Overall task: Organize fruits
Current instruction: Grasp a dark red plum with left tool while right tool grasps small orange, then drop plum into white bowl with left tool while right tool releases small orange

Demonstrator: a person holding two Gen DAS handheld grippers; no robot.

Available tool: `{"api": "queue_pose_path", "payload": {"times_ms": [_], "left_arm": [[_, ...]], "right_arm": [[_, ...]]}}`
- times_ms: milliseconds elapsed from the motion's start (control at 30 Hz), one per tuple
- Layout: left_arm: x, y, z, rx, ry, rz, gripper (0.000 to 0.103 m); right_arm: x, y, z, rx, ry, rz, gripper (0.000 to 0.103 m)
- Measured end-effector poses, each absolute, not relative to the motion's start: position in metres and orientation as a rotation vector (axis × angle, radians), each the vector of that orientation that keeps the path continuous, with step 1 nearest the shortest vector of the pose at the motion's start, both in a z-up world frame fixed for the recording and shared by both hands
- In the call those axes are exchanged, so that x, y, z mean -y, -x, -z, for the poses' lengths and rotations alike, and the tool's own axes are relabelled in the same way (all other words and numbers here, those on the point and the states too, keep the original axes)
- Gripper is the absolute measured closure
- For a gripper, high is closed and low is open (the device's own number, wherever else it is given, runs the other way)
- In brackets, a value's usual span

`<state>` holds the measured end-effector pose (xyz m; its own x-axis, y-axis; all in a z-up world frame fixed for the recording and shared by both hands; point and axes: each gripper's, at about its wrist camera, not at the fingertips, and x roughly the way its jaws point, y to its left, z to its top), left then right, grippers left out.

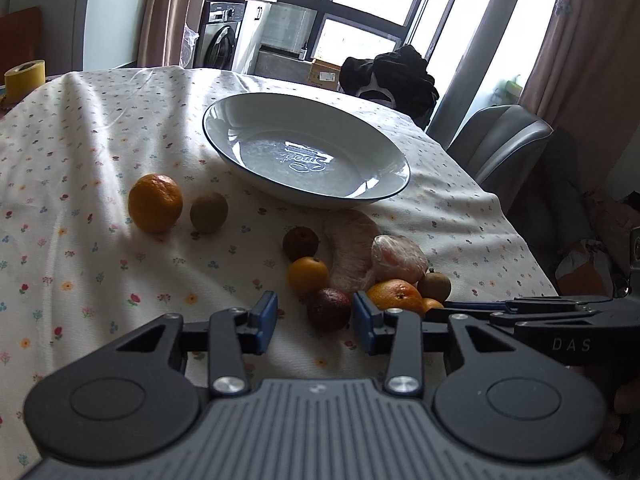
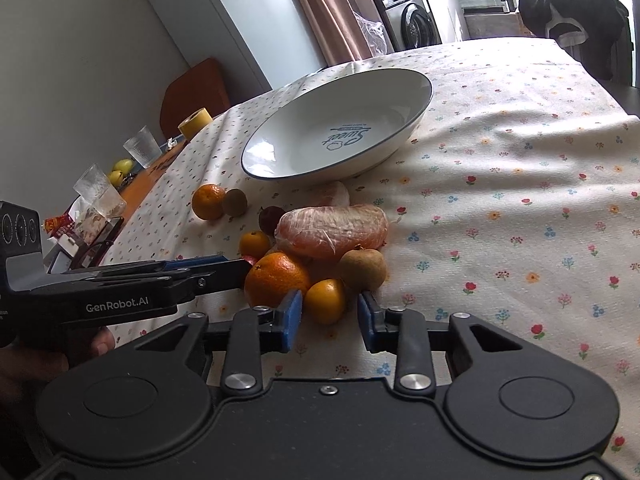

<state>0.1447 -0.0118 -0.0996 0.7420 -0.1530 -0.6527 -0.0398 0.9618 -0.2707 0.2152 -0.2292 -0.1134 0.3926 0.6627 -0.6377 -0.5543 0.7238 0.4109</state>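
Nothing is done yet: the plate (image 1: pixel 256 178) is empty and all fruits (image 2: pixel 316 248) lie on the counter near its front edge. My left tool (image 1: pixel 315 322) and right tool (image 2: pixel 329 318) are both open, holding nothing.

The left gripper (image 1: pixel 315 318) sits low and level, its blue-padded jaws spread wide apart with nothing clamped. The right gripper (image 2: pixel 329 318) is likewise low, jaws parted and gripping nothing. Each crosses the other's view from the side, near.
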Motion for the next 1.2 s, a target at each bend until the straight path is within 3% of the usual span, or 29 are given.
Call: {"api": "queue_pose_path", "payload": {"times_ms": [67,200,1200], "left_arm": [[0.013,-0.145,0.1,-0.73,0.277,0.067,0.067],[0.016,-0.146,0.102,-0.734,0.274,0.081,0.08],[-0.001,-0.137,0.042,-0.579,0.229,-0.047,0.081]], "right_arm": [[0.229,-0.215,0.114,-0.864,-0.129,-0.776,0.081],[0.232,-0.216,0.113,-0.861,-0.14,-0.772,0.081],[0.231,-0.223,0.064,-0.684,-0.142,-0.691,0.081]]}}
